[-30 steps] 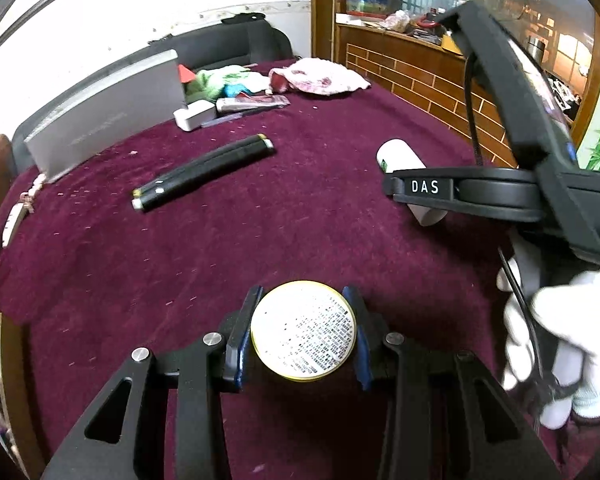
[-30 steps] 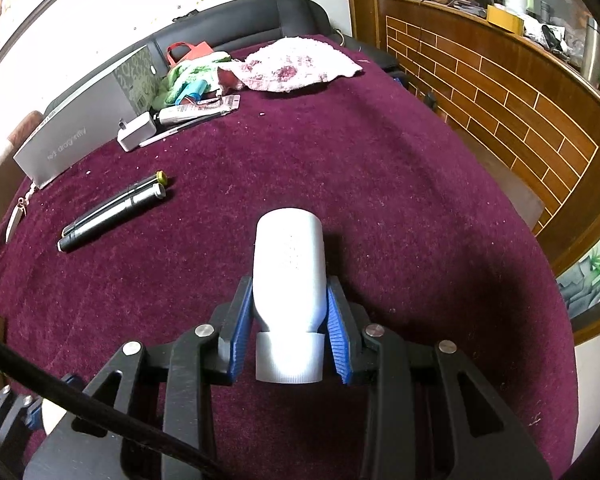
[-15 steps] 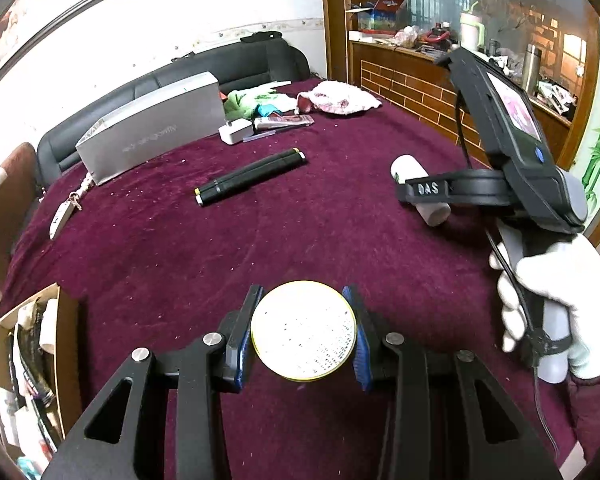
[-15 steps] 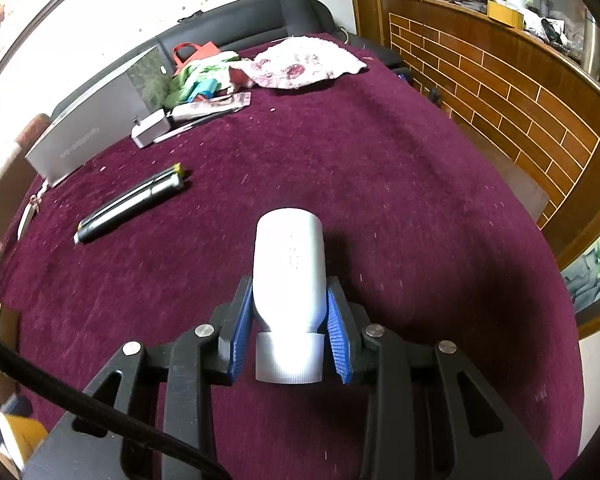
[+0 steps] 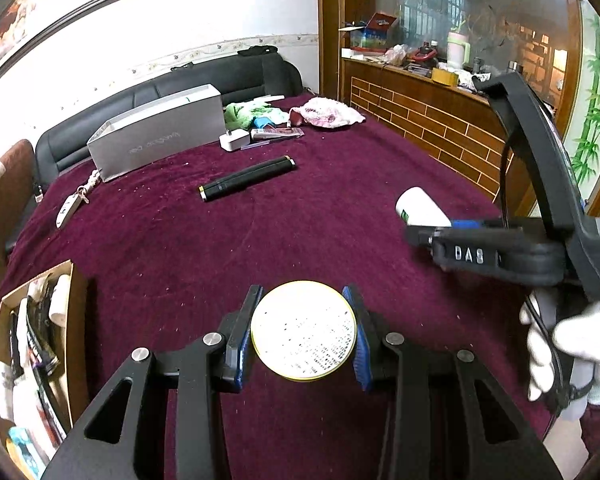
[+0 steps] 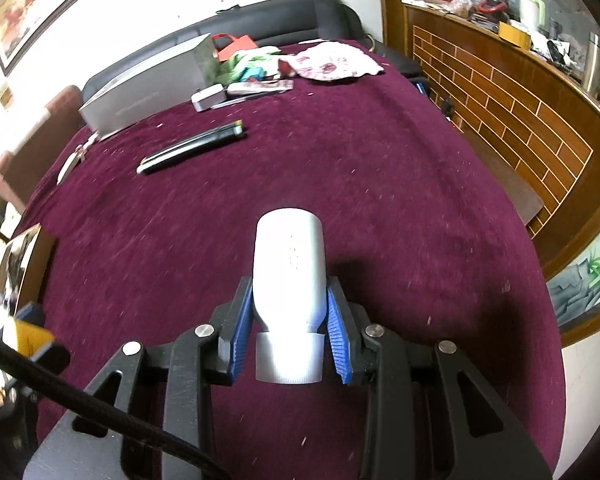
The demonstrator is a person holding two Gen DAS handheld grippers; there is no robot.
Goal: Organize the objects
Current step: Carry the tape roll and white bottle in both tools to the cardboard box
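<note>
My left gripper [image 5: 303,332] is shut on a round yellow-rimmed tin [image 5: 303,330] with a white printed label, held above the maroon tablecloth [image 5: 180,240]. A white bottle [image 6: 289,276] sits cap toward the camera between the blue pads of my right gripper [image 6: 289,324], which is shut on it. In the left wrist view the right gripper [image 5: 428,232] shows at the right with the white bottle [image 5: 418,206] sticking out, held by a white-gloved hand [image 5: 568,344]. A wooden box [image 5: 32,360] full of small items stands at the lower left.
Farther back on the cloth lie a black tube [image 5: 246,178], a silver box [image 5: 156,136], a white charger [image 5: 233,140], a key fob [image 5: 66,210], green and pink cloths [image 5: 324,114]. A black sofa [image 5: 204,80] runs behind; a brick-patterned counter [image 5: 432,120] stands at right.
Both grippers have pulled back and up from the table with their objects still held. The wooden box has come into view at the lower left, and more of the room shows.
</note>
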